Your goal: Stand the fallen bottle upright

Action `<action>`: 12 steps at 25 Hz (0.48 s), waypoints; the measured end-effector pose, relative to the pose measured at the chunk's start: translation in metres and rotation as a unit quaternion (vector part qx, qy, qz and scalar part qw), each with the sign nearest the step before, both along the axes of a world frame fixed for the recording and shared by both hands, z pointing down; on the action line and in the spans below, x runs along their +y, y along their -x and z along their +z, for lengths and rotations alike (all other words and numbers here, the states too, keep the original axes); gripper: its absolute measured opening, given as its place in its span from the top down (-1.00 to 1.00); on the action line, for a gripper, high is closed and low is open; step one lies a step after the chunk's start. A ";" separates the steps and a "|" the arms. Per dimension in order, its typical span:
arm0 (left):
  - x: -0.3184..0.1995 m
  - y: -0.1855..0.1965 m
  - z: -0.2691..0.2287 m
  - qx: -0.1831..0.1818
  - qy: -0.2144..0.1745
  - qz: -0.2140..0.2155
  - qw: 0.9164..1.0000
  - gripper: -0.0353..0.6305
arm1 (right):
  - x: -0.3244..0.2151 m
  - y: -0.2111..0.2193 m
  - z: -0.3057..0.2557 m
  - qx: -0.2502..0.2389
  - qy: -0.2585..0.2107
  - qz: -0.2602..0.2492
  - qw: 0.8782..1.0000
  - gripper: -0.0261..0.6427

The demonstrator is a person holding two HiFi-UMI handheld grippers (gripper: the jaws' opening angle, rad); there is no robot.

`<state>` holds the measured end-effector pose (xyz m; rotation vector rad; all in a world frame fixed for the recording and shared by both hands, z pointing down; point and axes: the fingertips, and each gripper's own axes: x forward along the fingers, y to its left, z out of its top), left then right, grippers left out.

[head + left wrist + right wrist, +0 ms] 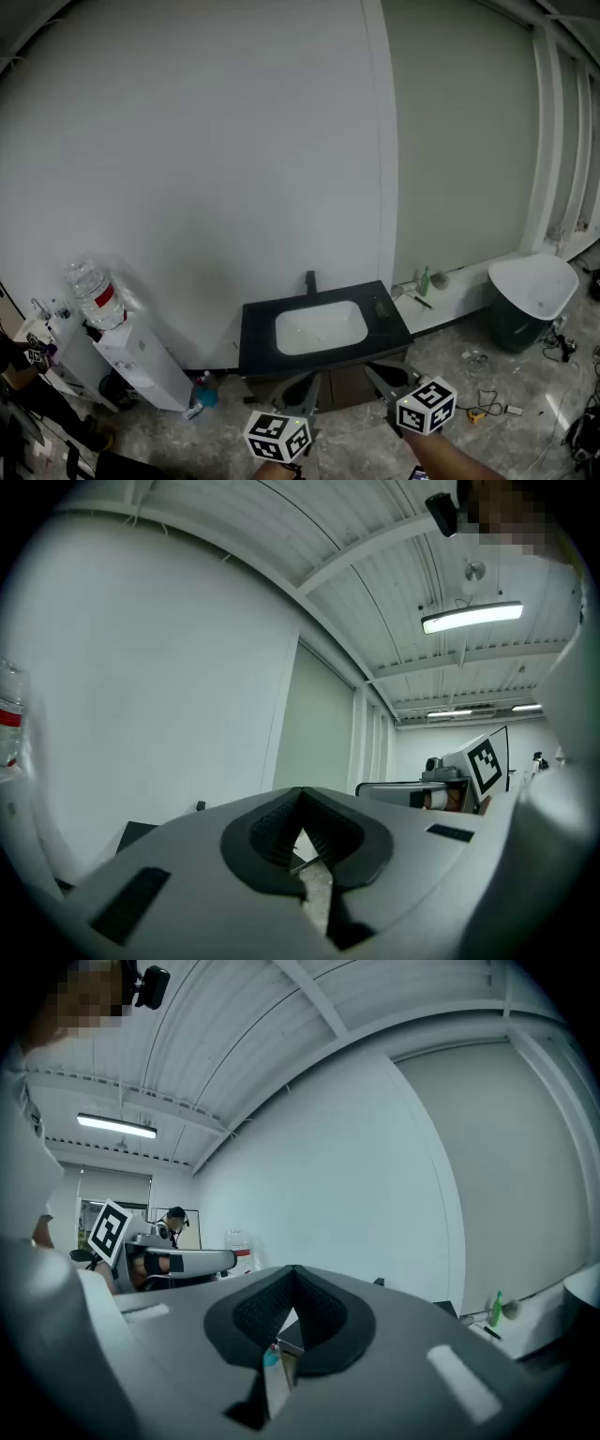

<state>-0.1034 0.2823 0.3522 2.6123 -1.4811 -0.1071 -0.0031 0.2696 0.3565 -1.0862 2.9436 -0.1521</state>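
A black counter [258,323] with a white sink [321,328] and a dark faucet [310,281] stands against the wall. On its right end lies a small dark object [382,307], too small to identify. A green bottle [424,281] stands upright on the white ledge to the right; the right gripper view also shows this green bottle [496,1307]. Both grippers are held level below the counter's front. My left gripper [312,380] [300,799] has its jaws together with nothing in them. So does my right gripper [370,368] [292,1274].
A water dispenser [141,361] with a large clear bottle [94,292] stands at the left, a blue bottle [204,389] on the floor beside it. A white and dark green bin [527,300] stands at the right. Cables and small debris litter the floor [487,384].
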 end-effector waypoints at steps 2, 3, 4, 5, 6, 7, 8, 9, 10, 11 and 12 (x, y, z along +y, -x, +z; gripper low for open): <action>0.001 -0.003 0.001 0.001 0.000 0.001 1.000 0.88 | 0.001 -0.003 0.000 -0.001 0.000 0.000 1.000 0.94; 0.002 -0.005 0.001 0.001 0.000 0.001 1.000 0.88 | 0.002 -0.004 0.000 -0.001 0.001 0.000 1.000 0.94; 0.003 -0.006 0.002 0.001 0.001 0.001 1.000 0.88 | 0.002 -0.006 0.001 -0.002 0.001 0.001 1.000 0.94; 0.003 -0.007 0.003 0.000 0.001 0.001 1.000 0.88 | 0.003 -0.007 0.002 -0.003 0.001 0.001 1.000 0.94; 0.004 -0.009 0.004 0.000 0.002 0.001 1.000 0.88 | 0.003 -0.009 0.002 -0.003 0.002 0.001 1.000 0.94; 0.004 -0.010 0.004 0.000 0.003 0.001 1.000 0.88 | 0.004 -0.010 0.003 -0.004 0.003 0.000 1.000 0.94; 0.004 -0.011 0.004 0.001 0.004 0.001 1.000 0.88 | 0.004 -0.012 0.003 -0.004 0.004 0.000 1.000 0.94; 0.004 -0.012 0.004 0.001 0.005 0.000 1.000 0.88 | 0.004 -0.013 0.003 -0.003 0.004 -0.001 1.000 0.94; 0.003 -0.013 0.004 0.002 0.005 -0.001 1.000 0.88 | 0.003 -0.015 0.004 -0.002 0.005 -0.001 1.000 0.94; 0.003 -0.014 0.005 0.002 0.006 -0.001 1.000 0.88 | 0.003 -0.016 0.005 -0.002 0.006 -0.002 1.000 0.94; 0.002 -0.015 0.006 0.002 0.007 -0.002 1.000 0.88 | 0.003 -0.017 0.006 -0.002 0.007 -0.003 1.000 0.94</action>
